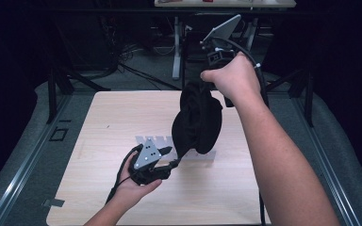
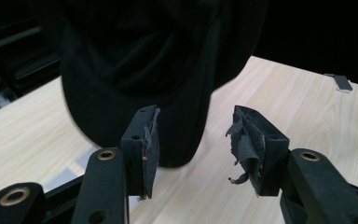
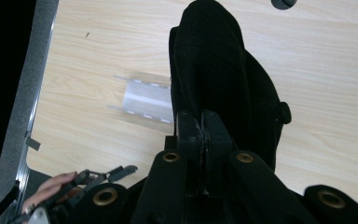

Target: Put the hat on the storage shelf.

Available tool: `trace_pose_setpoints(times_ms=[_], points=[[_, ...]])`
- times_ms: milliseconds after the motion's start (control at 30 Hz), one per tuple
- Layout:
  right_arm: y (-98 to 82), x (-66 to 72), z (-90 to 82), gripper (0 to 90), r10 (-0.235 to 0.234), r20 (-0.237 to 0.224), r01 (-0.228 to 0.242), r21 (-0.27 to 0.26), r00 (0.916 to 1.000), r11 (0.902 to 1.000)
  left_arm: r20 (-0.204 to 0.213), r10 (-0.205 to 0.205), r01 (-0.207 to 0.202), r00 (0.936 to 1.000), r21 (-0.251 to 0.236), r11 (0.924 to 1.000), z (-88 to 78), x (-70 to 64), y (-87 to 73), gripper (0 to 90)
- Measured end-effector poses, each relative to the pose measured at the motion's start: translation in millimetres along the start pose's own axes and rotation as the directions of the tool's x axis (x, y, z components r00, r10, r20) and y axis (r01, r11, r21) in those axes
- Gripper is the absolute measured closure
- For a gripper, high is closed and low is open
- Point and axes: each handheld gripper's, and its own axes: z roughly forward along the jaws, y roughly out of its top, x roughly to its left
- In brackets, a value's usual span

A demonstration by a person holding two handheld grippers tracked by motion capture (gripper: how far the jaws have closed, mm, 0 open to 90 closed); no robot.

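Observation:
A black cloth cap (image 1: 197,120) hangs over the middle of the light wooden table (image 1: 113,122). My right gripper (image 1: 203,88) holds it from above by its top edge. In the right gripper view that gripper (image 3: 203,122) has its jaws pressed together on the black cloth (image 3: 214,60). My left gripper (image 1: 171,157) is low at the cap's bottom left, pointing at it. In the left gripper view its jaws (image 2: 196,119) stand wide apart, with the cap (image 2: 140,60) just beyond their tips and no pad pressing on it. The right pad's (image 2: 247,140) black covering is torn.
A pale slotted rack (image 1: 205,156) lies flat on the table under the cap, partly hidden by it, and the same rack (image 3: 147,100) shows in the right gripper view. A grey tape piece (image 1: 52,203) marks the table's near left corner. Table legs and cables stand beyond the far edge.

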Motion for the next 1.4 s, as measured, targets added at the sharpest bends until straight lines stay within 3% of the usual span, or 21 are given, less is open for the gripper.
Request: trace_pose_setpoints(times_ms=[167, 200, 233, 367, 400, 500, 733, 767, 800, 900, 1000, 1233, 1400], points=[[3.2, 7.6, 5.1, 87.9, -0.003, -0.007, 0.003, -0.004, 1.0000, 1.0000, -0.013, 0.003, -0.003, 0.9999, 0.009, 1.0000, 8.7, 0.0, 12.7, 52.6], [4.3, 7.7, 3.5, 87.9, -0.010, -0.009, 0.010, 0.028, 0.9999, 0.9996, -0.017, 0.006, -0.006, 0.9998, 0.009, 0.9999, 10.6, -0.1, 13.8, 52.8], [4.4, 8.3, 3.9, 87.9, -0.012, -0.013, 0.013, 0.027, 0.9998, 0.9995, -0.021, 0.009, -0.009, 0.9997, 0.015, 0.9998, 12.5, -0.3, 14.5, 53.9], [3.5, 10.8, 9.0, 87.9, -0.011, -0.018, 0.011, -0.011, 0.9998, 0.9999, -0.038, 0.028, -0.026, 0.9989, 0.043, 0.9987, 21.3, -2.3, 14.5, 57.6], [4.8, 11.2, 5.7, 88.0, -0.020, 0.013, 0.020, 0.031, 0.9997, 0.9993, -0.041, 0.033, -0.031, 0.9986, 0.050, 0.9983, 23.3, -2.4, 14.5, 58.2], [6.0, 10.9, 3.0, 87.9, -0.022, 0.014, 0.021, 0.055, 0.9997, 0.9983, -0.047, 0.039, -0.036, 0.9981, 0.064, 0.9973, 29.8, -2.6, 14.6, 61.8], [5.2, 8.8, 2.4, 87.9, -0.007, -0.004, 0.007, 0.020, 1.0000, 0.9998, -0.036, 0.029, -0.025, 0.9989, 0.102, 0.9945, 40.8, 3.8, 14.3, 76.1], [4.3, 9.1, 4.1, 87.9, 0.000, -0.001, 0.000, -0.015, 1.0000, 0.9999, -0.041, 0.031, -0.026, 0.9987, 0.108, 0.9938, 41.8, 5.6, 14.2, 79.4], [7.2, 9.0, -2.8, 87.9, -0.023, 0.036, 0.020, 0.076, 0.9991, 0.9969, -0.046, 0.033, -0.027, 0.9984, 0.111, 0.9934, 42.8, 7.6, 14.0, 80.7], [10.0, 7.7, -7.5, 87.9, -0.034, 0.016, 0.032, 0.141, 0.9993, 0.9896, -0.018, 0.023, -0.021, 0.9996, 0.110, 0.9937, 45.3, 11.5, 13.3, 82.4], [8.3, 9.7, -3.7, 87.8, -0.024, 0.013, 0.023, 0.084, 0.9996, 0.9962, 0.016, 0.035, -0.036, 0.9993, 0.104, 0.9939, 46.3, 13.7, 12.8, 83.8], [8.0, 13.2, -2.4, 87.7, -0.021, 0.001, 0.020, 0.044, 0.9998, 0.9988, 0.094, 0.005, -0.012, 0.9956, 0.076, 0.9970, 47.2, 23.5, 10.9, 84.5], [9.0, 15.6, -2.9, 87.7, -0.028, 0.000, 0.028, 0.040, 0.9996, 0.9988, 0.153, -0.031, 0.022, 0.9878, 0.058, 0.9980, 48.9, 31.7, 9.5, 84.7]])
